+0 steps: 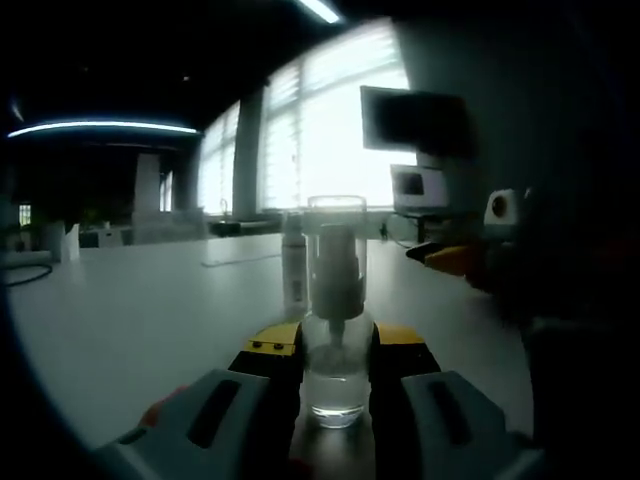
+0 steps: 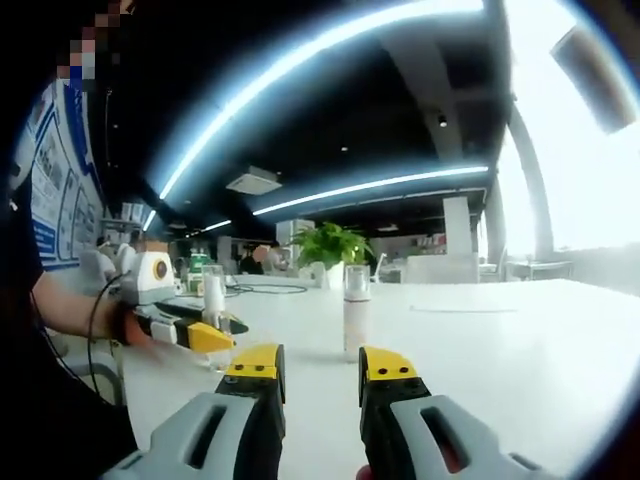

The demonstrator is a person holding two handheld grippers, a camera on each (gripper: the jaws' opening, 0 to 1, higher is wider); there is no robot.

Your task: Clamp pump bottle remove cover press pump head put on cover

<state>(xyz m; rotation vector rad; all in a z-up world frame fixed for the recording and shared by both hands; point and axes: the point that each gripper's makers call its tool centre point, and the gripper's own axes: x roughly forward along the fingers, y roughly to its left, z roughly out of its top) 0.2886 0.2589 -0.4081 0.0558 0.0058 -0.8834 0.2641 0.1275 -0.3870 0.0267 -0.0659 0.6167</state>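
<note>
Bottle: a clear pump bottle (image 1: 335,375) is seen upright on the white table (image 1: 150,320) in the left gripper view, its lower body gripped between the yellow-tipped jaws of the left gripper (image 1: 335,350); its base is partly hidden by the jaws.
Cover: a transparent cover (image 1: 337,235) is seen over the pump head (image 1: 337,275), its edges washed out against the bright windows (image 1: 330,130).
Second bottle: a slim white spray bottle (image 1: 293,265) stands just behind and beside the clamped one; its label cannot be read. In the right gripper view it (image 2: 355,310) is seen upright beyond the jaws.
Right gripper: the right gripper (image 2: 320,375) is held above the table with its jaws apart and nothing between them.
Left gripper, from the side: in the right gripper view the left gripper (image 2: 200,335) is seen at the left edge, closed on the pump bottle (image 2: 213,300), which is small and largely masked.
Person: a forearm (image 2: 65,305) is seen behind that gripper; the body is cut off by the rim.
Background: a potted plant (image 2: 330,245) and a dark wall monitor (image 1: 415,118) are made out; the rest is dim.
</note>
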